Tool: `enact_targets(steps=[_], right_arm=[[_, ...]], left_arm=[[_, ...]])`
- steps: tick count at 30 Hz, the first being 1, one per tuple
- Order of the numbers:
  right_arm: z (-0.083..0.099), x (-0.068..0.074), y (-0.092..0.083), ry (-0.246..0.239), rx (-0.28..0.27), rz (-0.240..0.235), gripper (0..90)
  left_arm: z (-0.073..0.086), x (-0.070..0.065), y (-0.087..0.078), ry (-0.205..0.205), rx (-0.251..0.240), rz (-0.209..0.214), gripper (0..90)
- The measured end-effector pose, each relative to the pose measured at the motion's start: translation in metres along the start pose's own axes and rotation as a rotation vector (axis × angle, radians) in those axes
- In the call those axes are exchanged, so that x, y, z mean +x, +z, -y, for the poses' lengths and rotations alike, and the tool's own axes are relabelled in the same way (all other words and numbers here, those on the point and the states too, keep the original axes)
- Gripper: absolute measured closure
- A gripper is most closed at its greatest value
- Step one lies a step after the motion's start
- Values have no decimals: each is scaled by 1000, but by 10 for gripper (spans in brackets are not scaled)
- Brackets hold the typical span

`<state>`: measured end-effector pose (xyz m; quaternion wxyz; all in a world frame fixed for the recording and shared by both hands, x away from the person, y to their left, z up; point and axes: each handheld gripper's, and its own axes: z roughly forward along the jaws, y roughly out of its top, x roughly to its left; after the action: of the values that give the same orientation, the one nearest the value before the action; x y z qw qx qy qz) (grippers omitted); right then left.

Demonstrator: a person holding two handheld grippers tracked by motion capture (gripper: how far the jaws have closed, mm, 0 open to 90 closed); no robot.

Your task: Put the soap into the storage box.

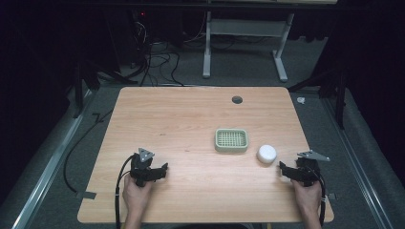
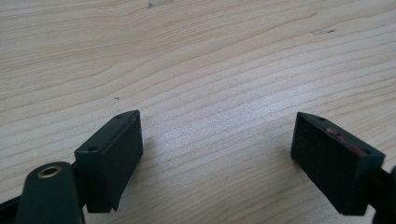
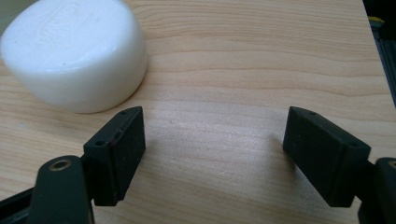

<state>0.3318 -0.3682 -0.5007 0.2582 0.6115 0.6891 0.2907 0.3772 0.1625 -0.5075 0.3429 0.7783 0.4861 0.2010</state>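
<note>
The white round soap bar lay flat on the wooden table, toward its right side, just beside the right end of the green slatted soap dish and apart from it by a narrow strip of wood. In the right gripper view I saw the same bar up at the left, close ahead of my left-hand jaw but not between the jaws; faint raised lettering showed on its top, too blurred for me to read.

My right gripper rested low over the table near the right edge, pointing left toward the soap and near it, not touching. Its jaws stood wide apart with only bare wood between them.

My left gripper sat well apart from both soap and dish, toward the near left part of the table. Its jaws were likewise spread wide over bare grain, holding nothing.

The dish lay empty, near the table's middle. A dark round grommet hole sat by the far edge.
</note>
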Motion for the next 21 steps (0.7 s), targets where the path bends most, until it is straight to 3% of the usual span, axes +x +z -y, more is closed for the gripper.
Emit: enact_targets(steps=[21], right_arm=[[12,14,-29,-25,-62,-51,223]], left_arm=[[0,0,0,0,0,0,172]])
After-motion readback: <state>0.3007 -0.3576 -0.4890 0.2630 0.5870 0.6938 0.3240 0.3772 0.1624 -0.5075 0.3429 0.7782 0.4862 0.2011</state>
